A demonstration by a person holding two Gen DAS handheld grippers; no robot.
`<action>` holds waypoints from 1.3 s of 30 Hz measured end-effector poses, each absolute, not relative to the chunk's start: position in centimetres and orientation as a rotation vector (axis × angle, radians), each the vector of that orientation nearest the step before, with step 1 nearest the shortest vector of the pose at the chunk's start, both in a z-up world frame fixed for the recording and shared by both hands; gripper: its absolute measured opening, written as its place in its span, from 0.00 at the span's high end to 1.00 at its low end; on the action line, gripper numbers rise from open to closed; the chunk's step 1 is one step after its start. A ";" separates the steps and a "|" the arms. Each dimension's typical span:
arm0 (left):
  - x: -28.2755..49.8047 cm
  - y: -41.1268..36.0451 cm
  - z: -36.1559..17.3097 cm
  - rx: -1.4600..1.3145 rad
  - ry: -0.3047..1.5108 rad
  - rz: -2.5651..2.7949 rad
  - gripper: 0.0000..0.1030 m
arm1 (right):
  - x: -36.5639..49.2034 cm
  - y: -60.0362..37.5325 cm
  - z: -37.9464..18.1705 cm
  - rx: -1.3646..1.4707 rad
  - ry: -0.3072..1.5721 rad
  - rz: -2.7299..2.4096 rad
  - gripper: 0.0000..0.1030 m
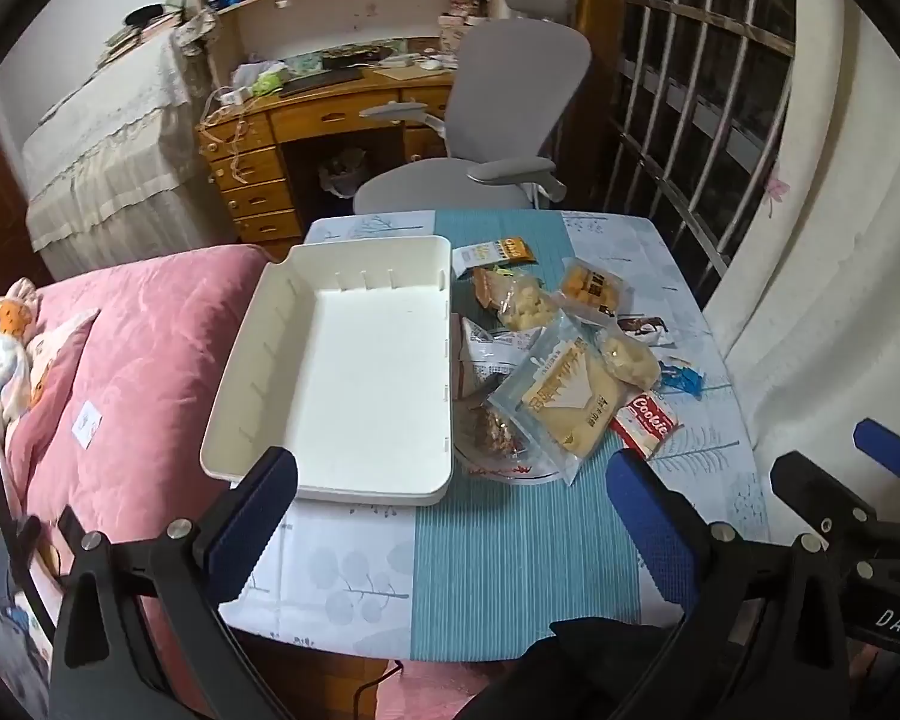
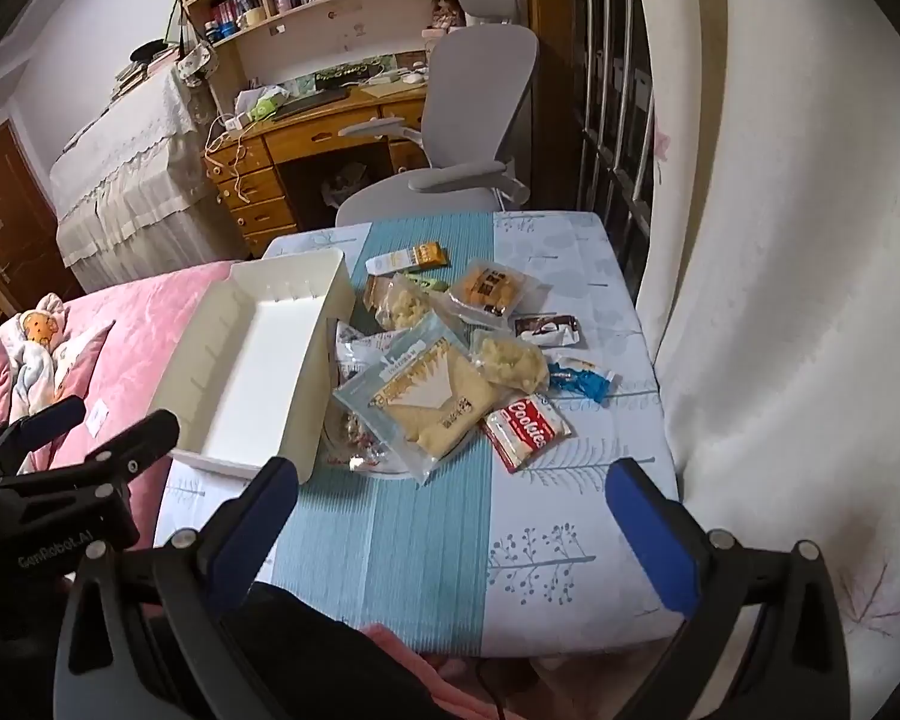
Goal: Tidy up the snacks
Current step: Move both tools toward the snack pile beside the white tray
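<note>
An empty white plastic bin [image 1: 354, 372] [image 2: 252, 372] lies on the left side of a small table. To its right is a pile of snack packets: a large clear bag of yellow cake [image 1: 564, 402] [image 2: 426, 396], a red Cookie pack [image 1: 648, 420] [image 2: 525, 429], an orange cracker pack [image 1: 594, 288] [image 2: 492, 288], a blue candy [image 1: 681, 378] [image 2: 582, 381]. My left gripper [image 1: 450, 510] is open and empty, above the table's near edge. My right gripper [image 2: 450, 516] is open and empty, near the front edge too.
The table has a blue and white cloth [image 1: 510, 540] [image 2: 546, 528]. A pink bed [image 1: 132, 360] borders it on the left. A grey office chair [image 1: 498, 138] and wooden desk [image 1: 306, 126] stand behind. A white curtain [image 2: 780, 300] hangs at the right.
</note>
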State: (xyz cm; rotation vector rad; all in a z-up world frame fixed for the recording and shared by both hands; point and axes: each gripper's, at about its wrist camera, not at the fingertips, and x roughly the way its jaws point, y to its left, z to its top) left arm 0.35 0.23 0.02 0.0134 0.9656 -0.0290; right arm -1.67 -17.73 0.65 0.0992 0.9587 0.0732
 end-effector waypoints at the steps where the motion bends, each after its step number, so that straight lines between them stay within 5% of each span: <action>1: 0.6 0.4 0.0 0.013 0.969 -0.048 0.01 | -1.7 -17.5 0.8 0.102 0.954 0.069 0.00; 20: 6.1 7.0 -3.6 0.003 1.130 -0.265 0.01 | 0.4 -12.6 0.4 0.248 0.931 -0.079 0.01; 39: 10.3 0.8 -6.3 0.173 1.247 -0.374 0.03 | 1.7 -14.8 -5.2 0.017 0.920 -0.158 0.01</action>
